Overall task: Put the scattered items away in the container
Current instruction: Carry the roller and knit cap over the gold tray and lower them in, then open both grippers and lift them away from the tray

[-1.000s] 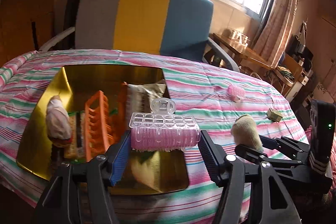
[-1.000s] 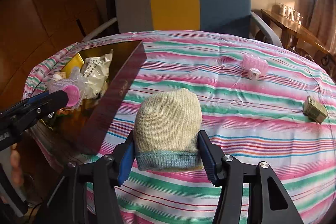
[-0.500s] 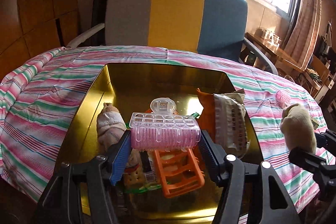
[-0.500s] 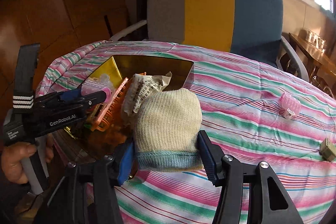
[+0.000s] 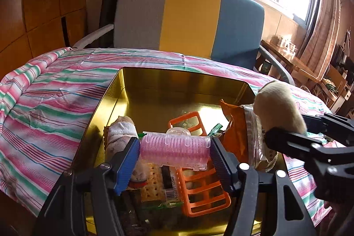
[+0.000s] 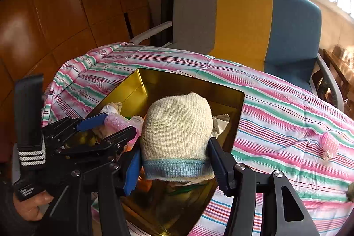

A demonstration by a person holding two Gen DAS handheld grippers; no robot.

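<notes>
A: Why are both grippers over the gold tin (image 5: 124,81)?

B: Looks like drop position. Left gripper (image 5: 174,154) pinches a pink hair roller (image 5: 174,150), right gripper (image 6: 174,160) squeezes a knit sock (image 6: 177,132). Another roller (image 6: 329,145) sits out on the striped cloth (image 6: 287,116).

Tin (image 5: 112,90) far half bare; near half crowded: orange rack (image 5: 199,189), snack bag (image 5: 247,136).
</notes>
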